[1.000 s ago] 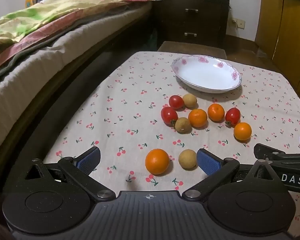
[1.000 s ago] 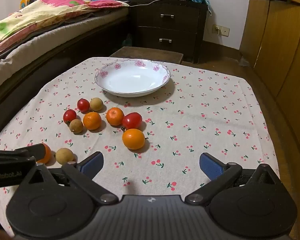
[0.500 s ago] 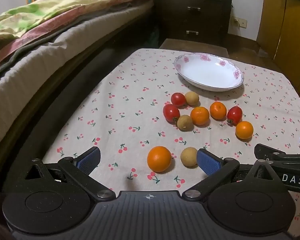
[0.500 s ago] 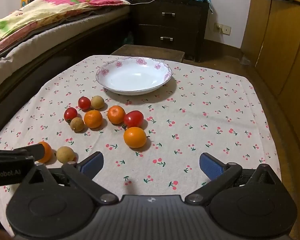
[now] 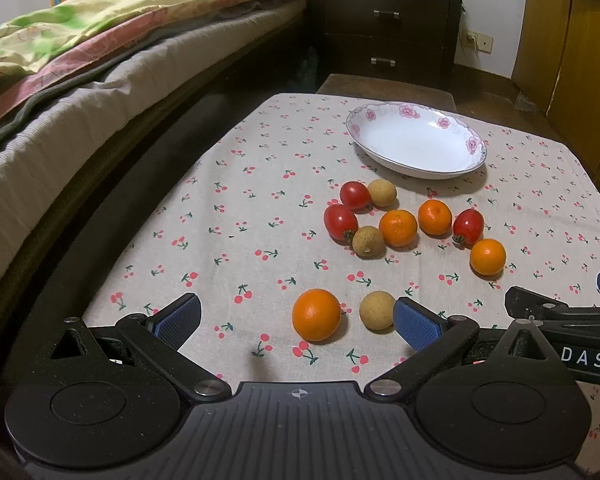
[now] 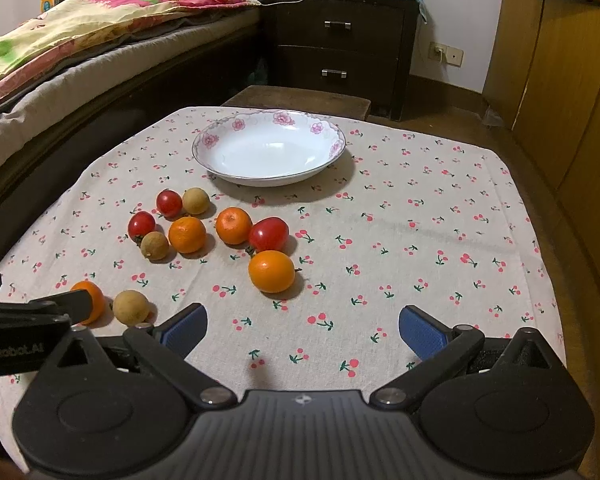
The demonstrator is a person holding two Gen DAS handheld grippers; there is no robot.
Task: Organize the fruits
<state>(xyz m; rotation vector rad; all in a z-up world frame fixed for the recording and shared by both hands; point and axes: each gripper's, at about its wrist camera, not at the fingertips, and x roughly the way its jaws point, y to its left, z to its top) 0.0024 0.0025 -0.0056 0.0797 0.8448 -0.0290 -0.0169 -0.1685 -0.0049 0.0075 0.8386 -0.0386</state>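
Fruit scattered loose in front of the empty bowl (image 6: 269, 148), none inside yet. Left gripper (image 5: 296, 320) spread wide, framing the orange (image 5: 316, 314) farthest from the bowl; right gripper (image 6: 303, 330) equally wide, holding nothing.

Warm indoor light is coming from above, fairly dim overall. I'm seeing the white dish (image 6: 269, 152) glaring softly at its centre and casting a shadow onto the cherry-print cloth (image 6: 420, 216) on its near side. Fruits are throwing short soft shadows; the near orange (image 5: 316, 314) is shadowing to its right. Fisheye is bending both views hard: the bed (image 5: 80, 92) and the wooden cupboard (image 6: 560, 80) are curving at the edges, and corners are vignetting to black. Focus is holding sharp mid-frame, slightly soft far back. No motion blur is showing. My dark gripper bodies are reading nearly black, with little detail.
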